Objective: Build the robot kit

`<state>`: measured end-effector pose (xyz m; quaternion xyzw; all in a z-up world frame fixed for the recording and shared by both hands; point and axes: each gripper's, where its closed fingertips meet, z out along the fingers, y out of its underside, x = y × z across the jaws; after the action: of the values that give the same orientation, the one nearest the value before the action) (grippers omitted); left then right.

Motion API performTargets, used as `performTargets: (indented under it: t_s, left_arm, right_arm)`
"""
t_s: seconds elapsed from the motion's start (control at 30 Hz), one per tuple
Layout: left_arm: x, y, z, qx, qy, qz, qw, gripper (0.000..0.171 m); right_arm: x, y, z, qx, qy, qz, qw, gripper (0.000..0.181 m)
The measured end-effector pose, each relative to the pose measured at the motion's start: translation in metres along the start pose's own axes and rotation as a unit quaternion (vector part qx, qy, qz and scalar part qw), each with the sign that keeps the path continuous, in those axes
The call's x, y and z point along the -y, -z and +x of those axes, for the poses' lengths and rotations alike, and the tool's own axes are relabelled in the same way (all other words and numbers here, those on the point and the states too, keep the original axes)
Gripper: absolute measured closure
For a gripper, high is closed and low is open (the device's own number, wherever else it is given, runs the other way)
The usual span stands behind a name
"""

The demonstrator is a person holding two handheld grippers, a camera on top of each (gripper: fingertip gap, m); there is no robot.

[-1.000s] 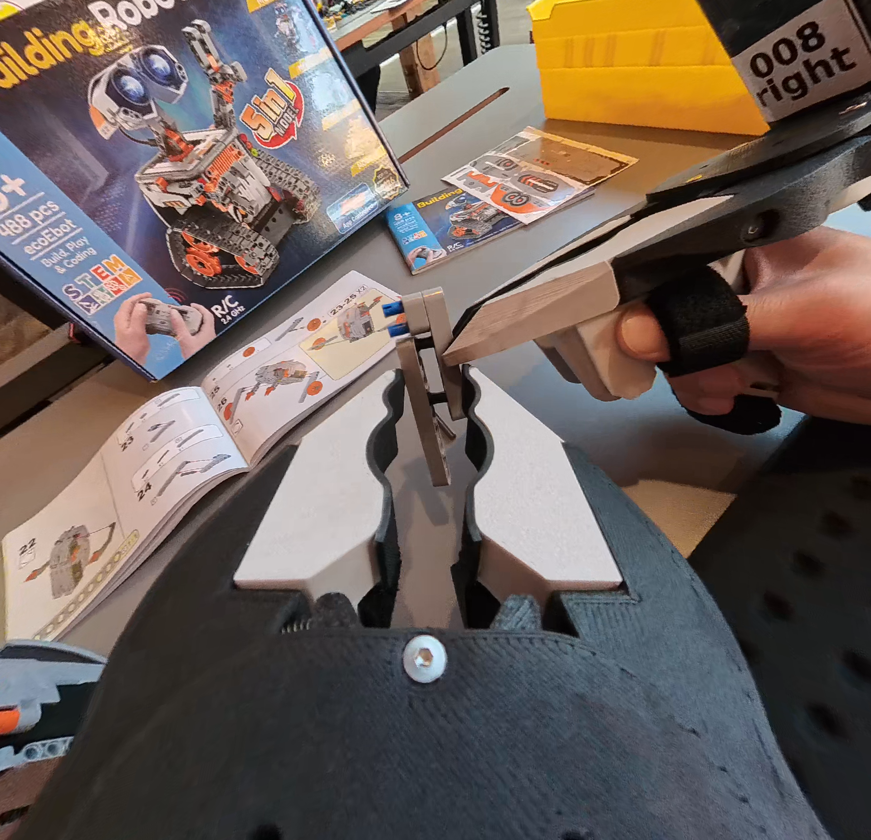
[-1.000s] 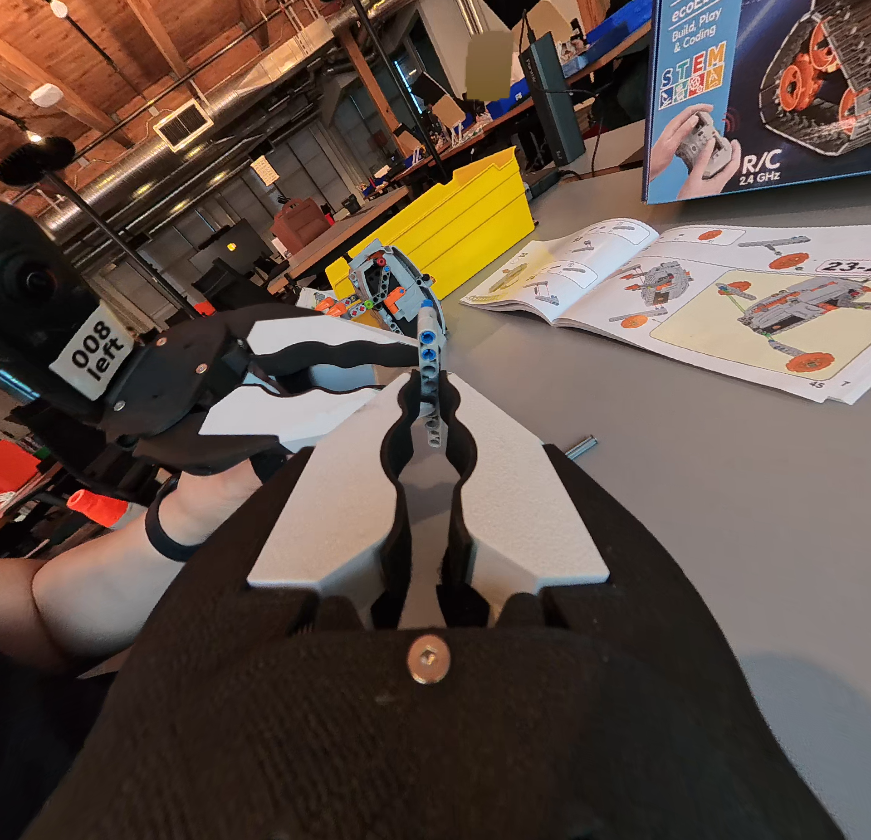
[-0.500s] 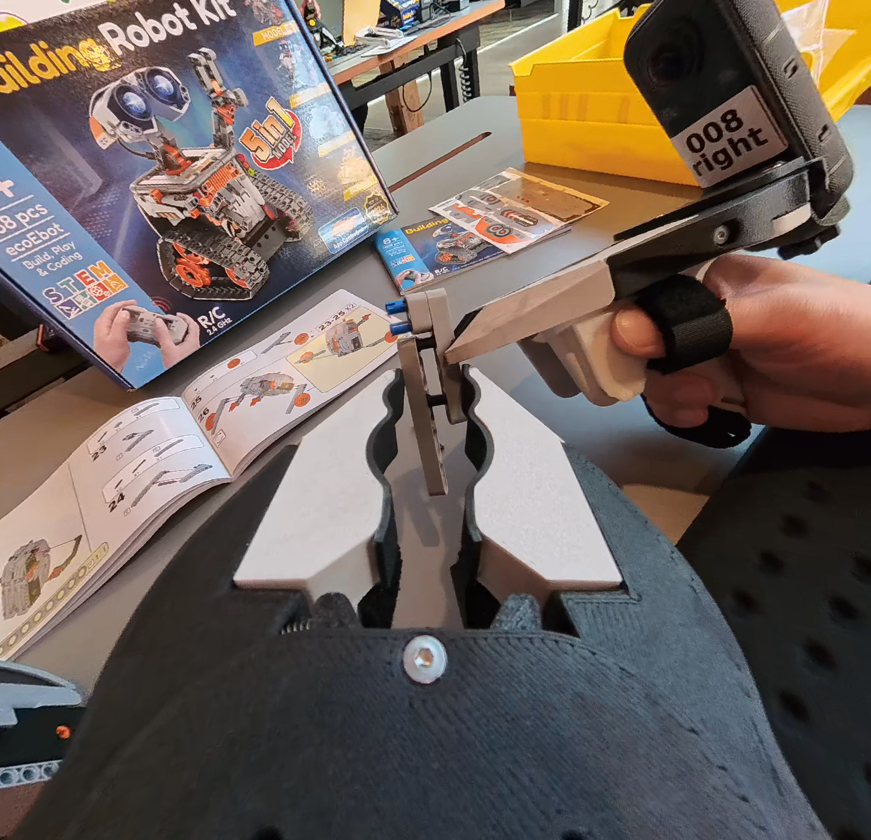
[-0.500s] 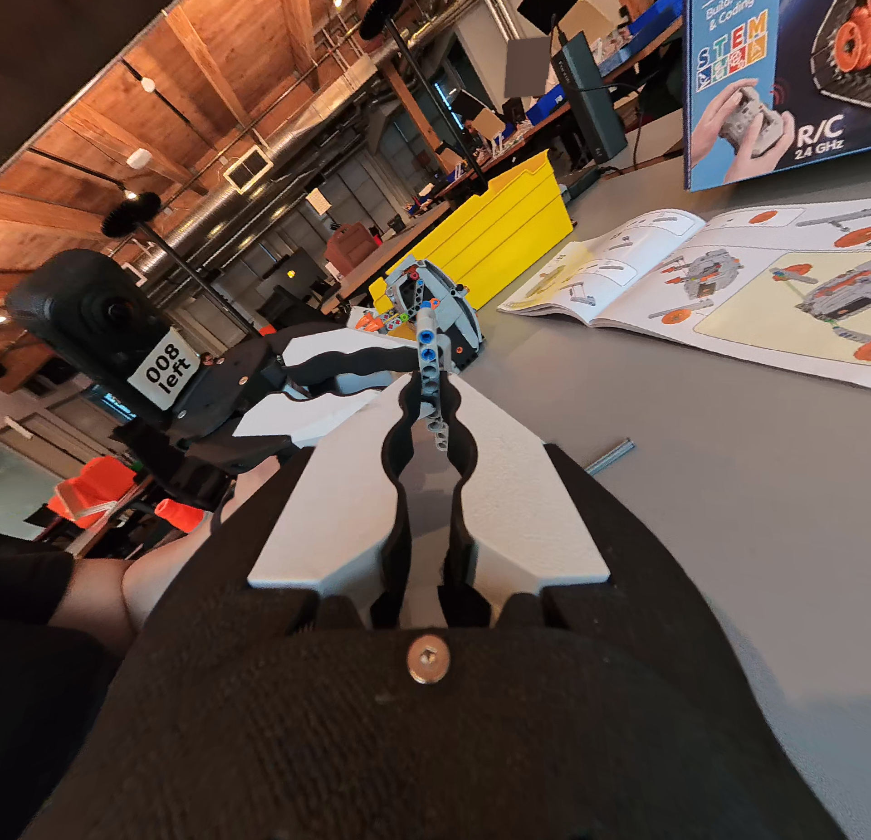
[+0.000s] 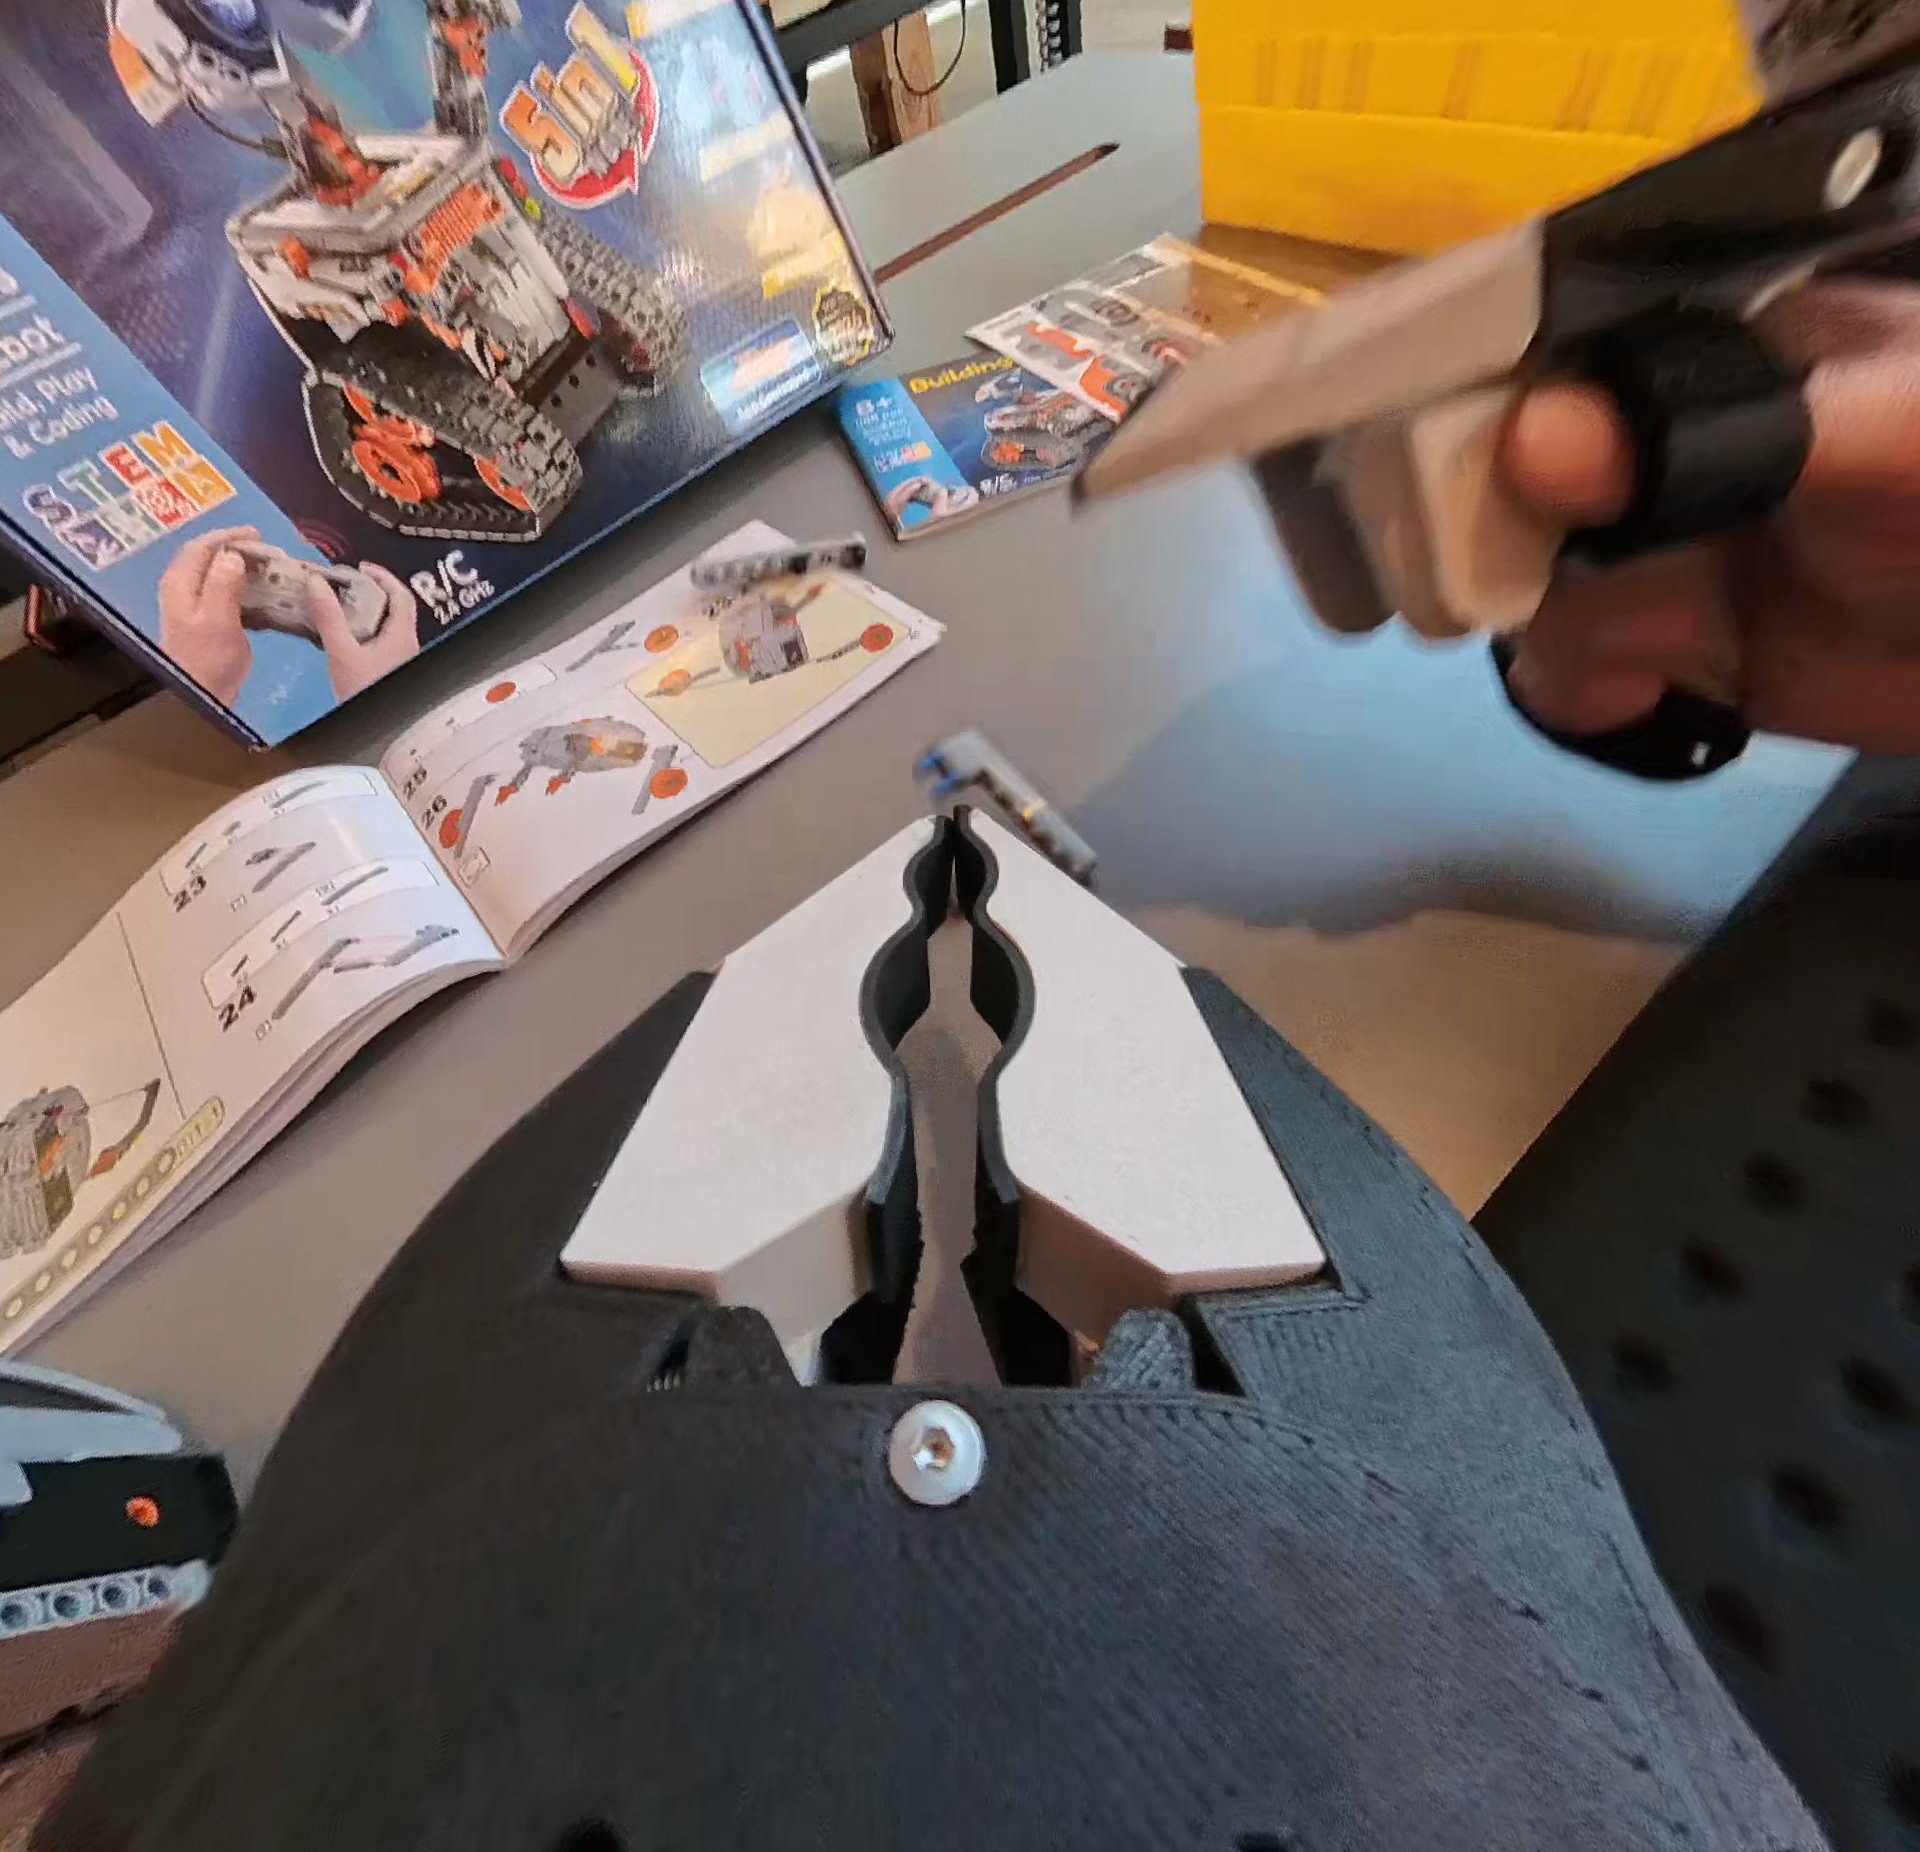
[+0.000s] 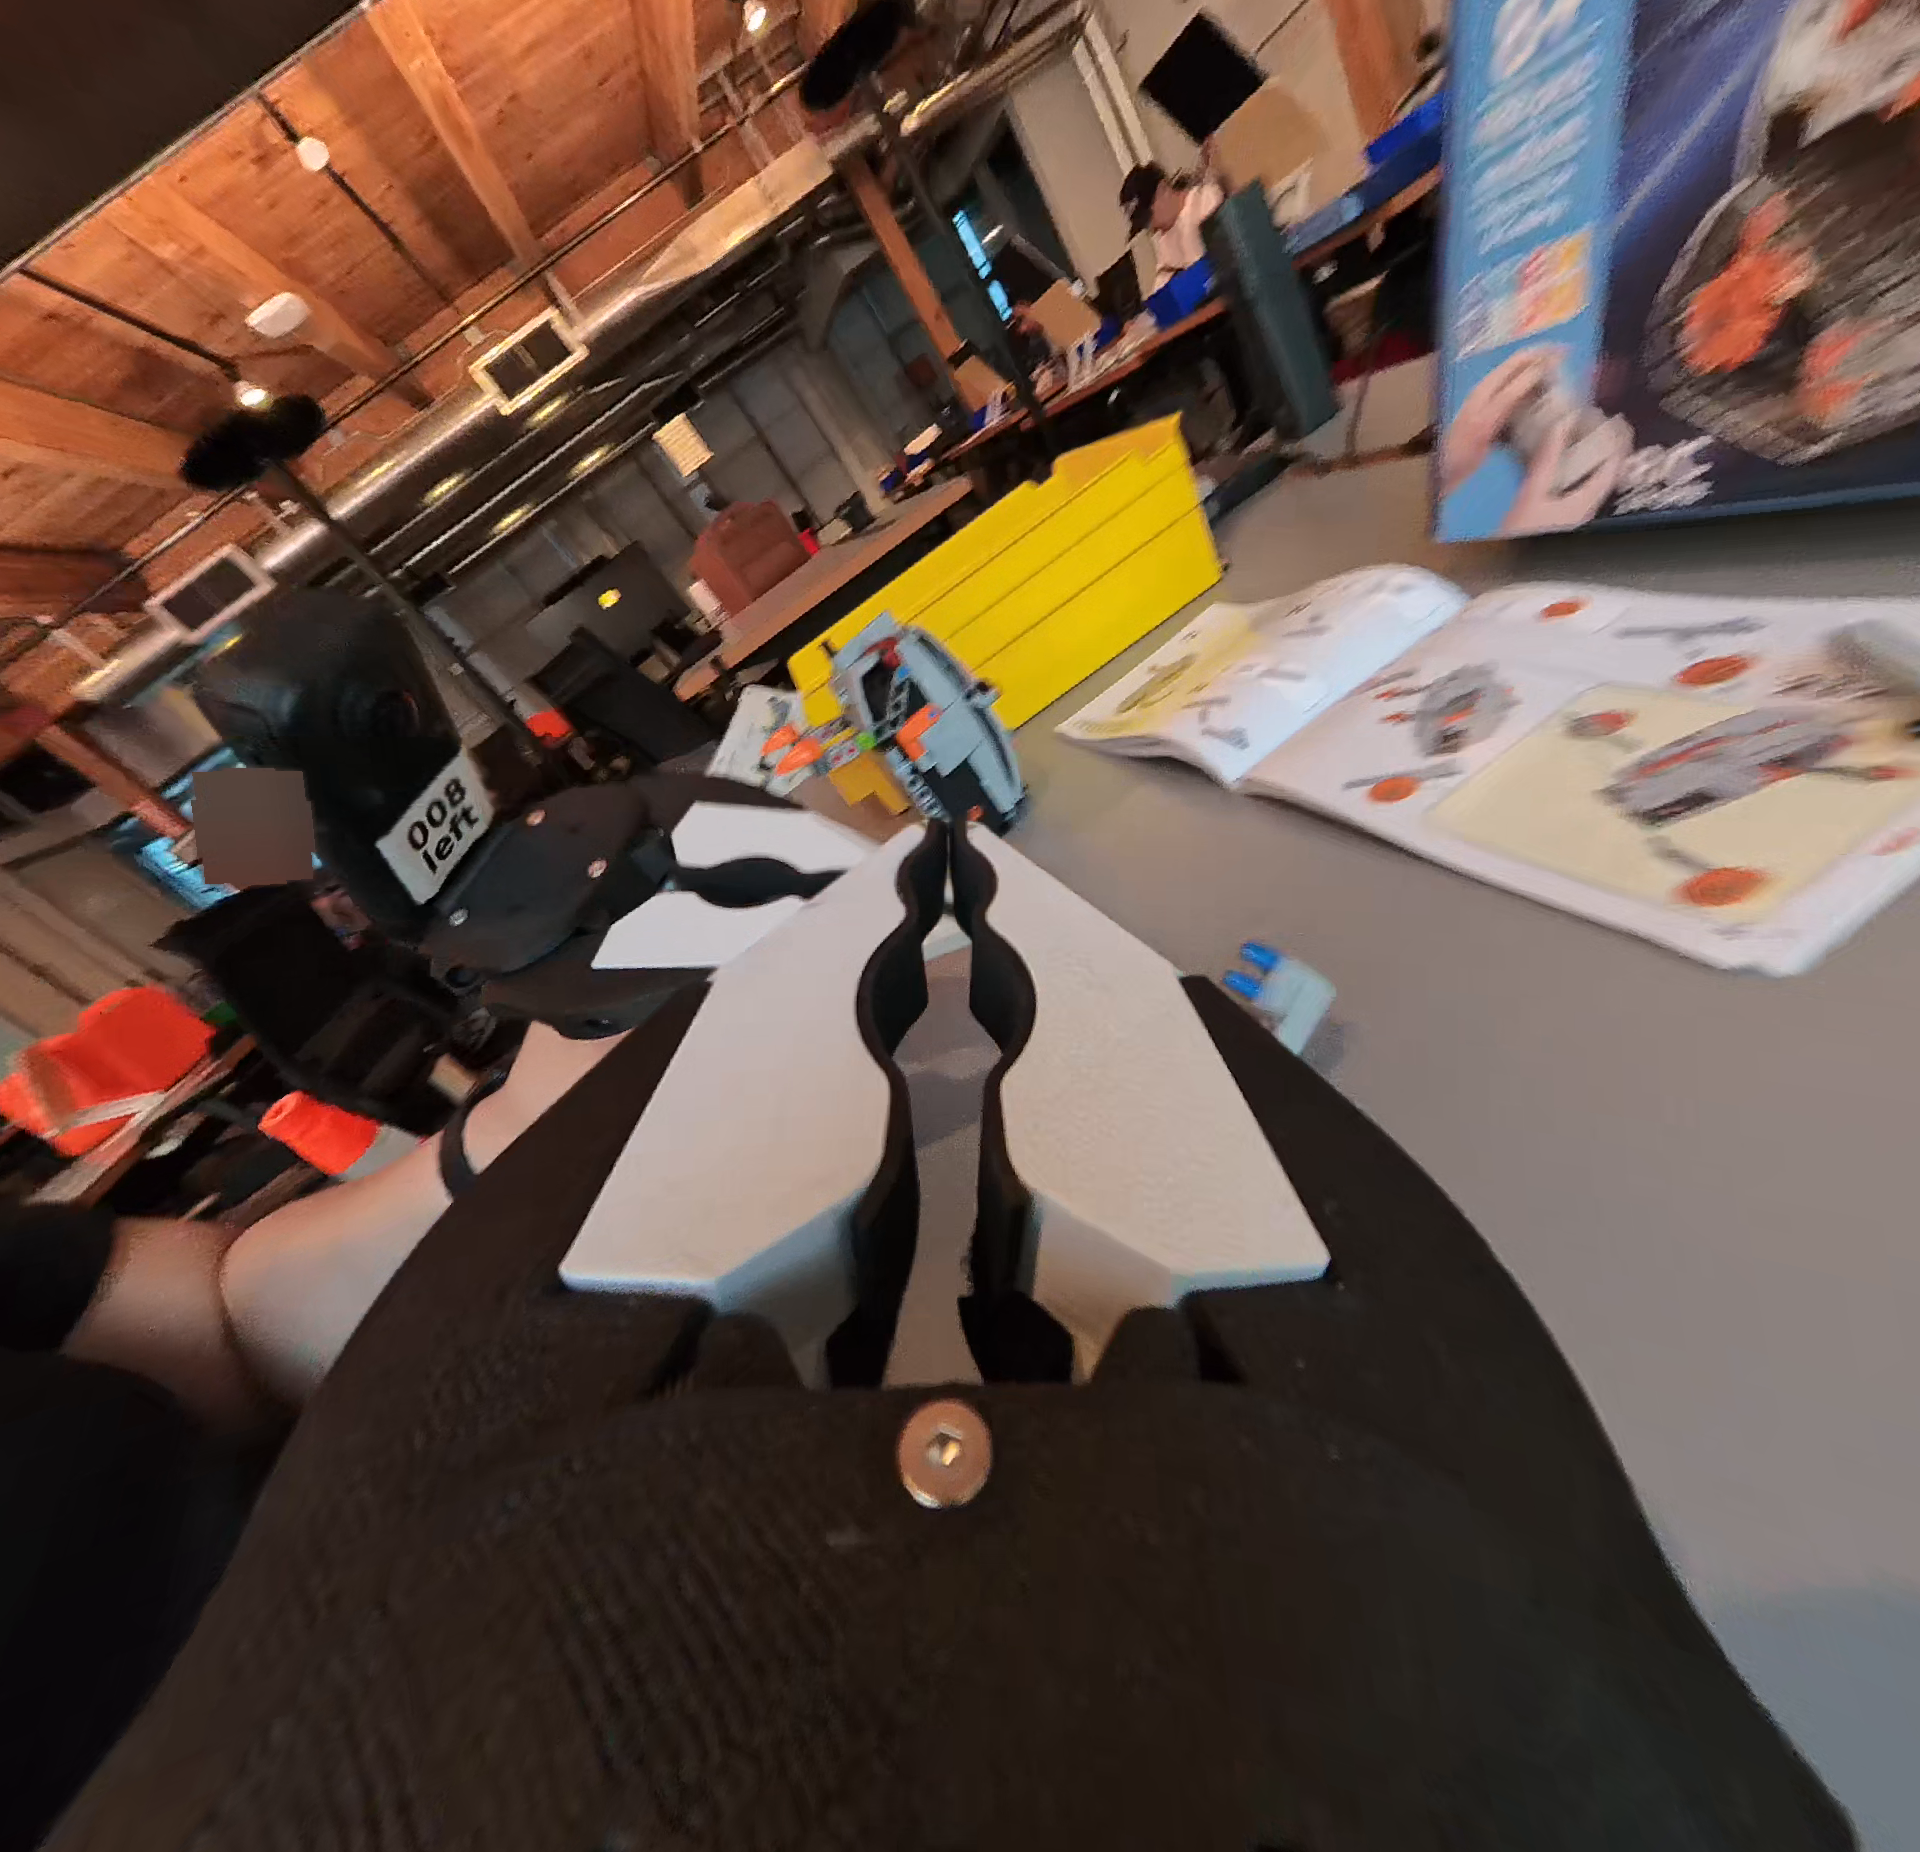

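Observation:
My left gripper [image 5: 954, 823] is shut and holds nothing. A short grey beam with blue pins [image 5: 1000, 801] is just past its tips over the grey table [image 5: 1195, 659], blurred. It also shows in the right wrist view [image 6: 1280, 987], right of my fingers. A second grey beam [image 5: 779, 561] lies at the far edge of the open instruction booklet [image 5: 468, 867]. My right gripper [image 6: 951, 836] is shut and empty. In the left wrist view it [image 5: 1091, 483] hangs above the table at the upper right. The left gripper [image 6: 821, 872] shows beside it.
A big blue kit box [image 5: 364, 296] stands at the back left. A yellow bin [image 5: 1455, 88] sits at the back right, with leaflets [image 5: 1039, 400] in front of it. A partly built grey and orange model [image 6: 914, 742] stands by the bin. A person sits far off. Across from one pair of fingers to the other is roughly 6 cm.
Both grippers have let go of the joined beams and closed empty. The beams have come apart and dropped to the table. The right gripper has pulled up and away to the right.

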<state>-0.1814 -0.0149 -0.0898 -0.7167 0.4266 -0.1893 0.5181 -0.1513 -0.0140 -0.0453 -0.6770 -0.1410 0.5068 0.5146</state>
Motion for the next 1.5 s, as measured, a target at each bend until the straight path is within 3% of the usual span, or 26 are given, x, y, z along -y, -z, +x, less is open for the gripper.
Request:
performTargets:
  t_s: [0.13, 0.2, 0.37, 0.57, 0.73, 0.8, 0.9, 0.97, 1.13, 1.2, 1.27, 1.37, 1.43, 1.5]
  left_arm:
    - [-0.020, 0.000, -0.006, -0.003, 0.031, -0.041, 0.999, 0.170]
    - [-0.026, 0.000, -0.006, -0.011, 0.045, -0.054, 0.997, 0.165]
    - [-0.026, 0.000, -0.006, -0.014, 0.052, -0.053, 0.997, 0.159]
    - [-0.028, 0.001, -0.006, -0.021, 0.058, -0.051, 0.997, 0.152]
    - [-0.029, 0.002, -0.010, -0.031, 0.082, -0.050, 0.995, 0.147]
    - [-0.028, 0.003, -0.010, -0.039, 0.092, -0.046, 0.994, 0.146]
    - [-0.024, 0.005, -0.011, -0.055, 0.114, -0.034, 0.991, 0.145]
    - [-0.018, 0.011, -0.012, -0.069, 0.132, -0.027, 0.989, 0.143]
    - [0.014, 0.029, -0.018, -0.124, 0.150, -0.012, 0.981, 0.121]
    - [0.027, 0.027, -0.012, -0.169, 0.142, -0.023, 0.975, 0.122]
    - [0.031, 0.021, 0.000, -0.232, 0.146, -0.052, 0.960, 0.123]
    - [0.023, 0.014, 0.020, -0.334, 0.170, -0.115, 0.920, 0.130]
    - [0.018, 0.014, 0.030, -0.385, 0.201, -0.136, 0.890, 0.132]
    - [0.010, 0.017, 0.039, -0.419, 0.217, -0.152, 0.868, 0.145]
  right_arm:
    - [0.038, 0.041, 0.042, -0.094, 0.029, 0.033, 0.995, 0.181]
    - [0.048, 0.048, 0.067, -0.144, 0.063, 0.009, 0.988, 0.179]
    - [0.043, 0.029, 0.148, -0.244, 0.226, -0.149, 0.931, 0.159]
    - [0.023, -0.011, 0.196, -0.263, 0.246, -0.234, 0.903, 0.155]
    - [0.008, -0.017, 0.224, -0.299, 0.256, -0.291, 0.872, 0.156]
    - [0.006, -0.021, 0.220, -0.279, 0.246, -0.296, 0.880, 0.175]
    - [0.005, -0.017, 0.206, -0.256, 0.268, -0.311, 0.875, 0.175]
    - [0.005, -0.018, 0.165, -0.178, 0.341, -0.313, 0.869, 0.175]
    - [-0.026, 0.004, 0.058, -0.011, 0.579, -0.307, 0.756, 0.175]
    - [-0.042, 0.007, 0.031, 0.022, 0.632, -0.284, 0.721, 0.176]
    - [-0.054, 0.005, 0.011, 0.044, 0.650, -0.281, 0.705, 0.176]
    - [-0.058, -0.001, -0.007, 0.062, 0.682, -0.260, 0.681, 0.175]
    - [-0.058, -0.003, -0.014, 0.070, 0.686, -0.245, 0.681, 0.175]
    - [-0.058, -0.002, -0.012, 0.069, 0.686, -0.244, 0.682, 0.175]
